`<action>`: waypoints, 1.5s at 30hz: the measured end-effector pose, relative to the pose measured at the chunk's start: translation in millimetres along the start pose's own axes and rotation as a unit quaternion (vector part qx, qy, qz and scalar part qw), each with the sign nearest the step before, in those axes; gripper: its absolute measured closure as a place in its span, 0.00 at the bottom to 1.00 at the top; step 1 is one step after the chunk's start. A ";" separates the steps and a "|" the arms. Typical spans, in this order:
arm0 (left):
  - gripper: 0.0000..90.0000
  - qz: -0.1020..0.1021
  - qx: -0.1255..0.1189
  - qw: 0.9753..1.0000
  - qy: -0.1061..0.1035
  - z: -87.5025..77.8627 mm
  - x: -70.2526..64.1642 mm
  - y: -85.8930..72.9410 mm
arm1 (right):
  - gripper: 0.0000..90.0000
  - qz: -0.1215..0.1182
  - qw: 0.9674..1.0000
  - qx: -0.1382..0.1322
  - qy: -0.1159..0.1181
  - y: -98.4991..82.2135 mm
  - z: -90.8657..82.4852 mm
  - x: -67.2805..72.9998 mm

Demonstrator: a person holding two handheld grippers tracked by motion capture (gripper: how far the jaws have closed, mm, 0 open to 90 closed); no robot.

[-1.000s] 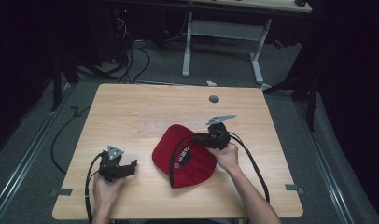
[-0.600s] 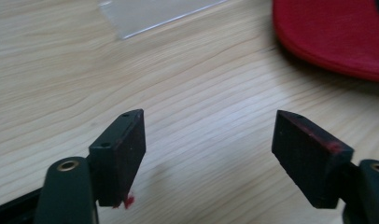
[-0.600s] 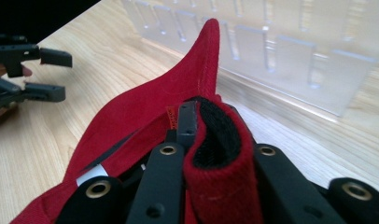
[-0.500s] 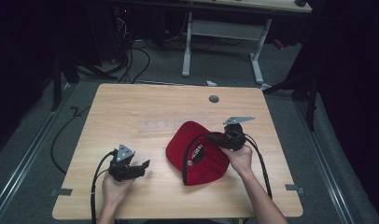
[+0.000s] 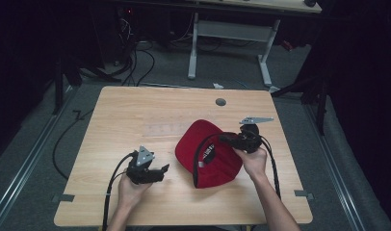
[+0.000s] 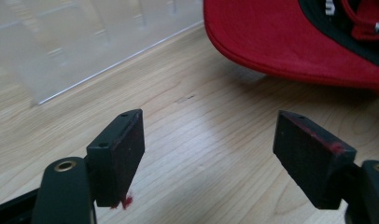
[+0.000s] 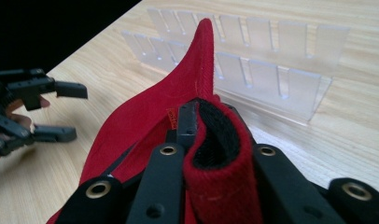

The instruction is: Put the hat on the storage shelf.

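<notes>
A red cap (image 5: 203, 137) with a black inner band is tilted up off the wooden table (image 5: 131, 108), right of centre. My right gripper (image 5: 223, 139) is shut on its rim; in the right gripper view the folded red and black edge (image 7: 215, 154) is pinched between the jaws of the right gripper (image 7: 211, 135). My left gripper (image 5: 163, 171) hovers low over the table just left of the cap, open with nothing between its pads (image 6: 120, 149). The cap's brim (image 6: 281, 42) lies ahead of it to the right. The left gripper (image 7: 61, 112) also appears in the right gripper view.
A clear acrylic slotted rack (image 7: 271, 70) lies on the table beyond the cap, faint in the high view (image 5: 164, 129). A round grey grommet (image 5: 220, 102) sits near the far edge. Cables (image 5: 107, 202) trail from both grippers toward the near edge.
Both hands have shifted right across the table. The cap has travelled right with the right gripper and is raised more. The left gripper has followed toward the cap.
</notes>
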State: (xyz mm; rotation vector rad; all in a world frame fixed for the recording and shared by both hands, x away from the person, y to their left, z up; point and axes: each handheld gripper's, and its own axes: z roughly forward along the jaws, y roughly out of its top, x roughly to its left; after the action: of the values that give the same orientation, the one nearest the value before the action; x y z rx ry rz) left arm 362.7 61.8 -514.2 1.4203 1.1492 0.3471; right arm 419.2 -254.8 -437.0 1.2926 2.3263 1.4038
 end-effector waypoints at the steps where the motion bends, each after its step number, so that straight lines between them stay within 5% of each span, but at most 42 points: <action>1: 0.27 0.003 0.002 1.000 0.000 2.3 -2.2 -0.8 | 0.90 0.000 1.000 -0.003 -0.003 0.5 -2.2 0.4; 20: 0.23 0.032 0.019 0.999 -0.018 34.6 -39.6 -9.4 | 0.90 -0.009 0.999 -0.031 0.000 18.1 -6.0 13.0; 24: 0.21 0.034 0.006 0.999 -0.012 36.6 -43.3 -7.9 | 0.90 -0.011 0.999 -0.035 0.002 20.7 -5.0 15.9; 32: 0.19 0.050 -0.025 0.998 -0.008 29.2 -45.8 -1.3 | 0.90 -0.023 0.999 -0.005 -0.025 15.6 -2.3 15.2; 40: 0.17 0.058 -0.029 0.998 -0.009 25.6 -42.7 1.2 | 0.90 -0.040 0.997 0.039 -0.044 8.7 1.3 17.0; 45: 0.19 0.062 -0.038 0.997 -0.020 23.2 -45.0 3.0 | 0.90 -0.030 0.998 0.056 -0.017 5.7 3.4 15.6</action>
State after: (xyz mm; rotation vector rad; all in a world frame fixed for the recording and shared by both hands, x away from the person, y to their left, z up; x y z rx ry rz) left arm 361.1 13.5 -498.7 1.4294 1.0077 0.4437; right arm 414.6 -240.1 -429.8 1.2539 2.4303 1.2402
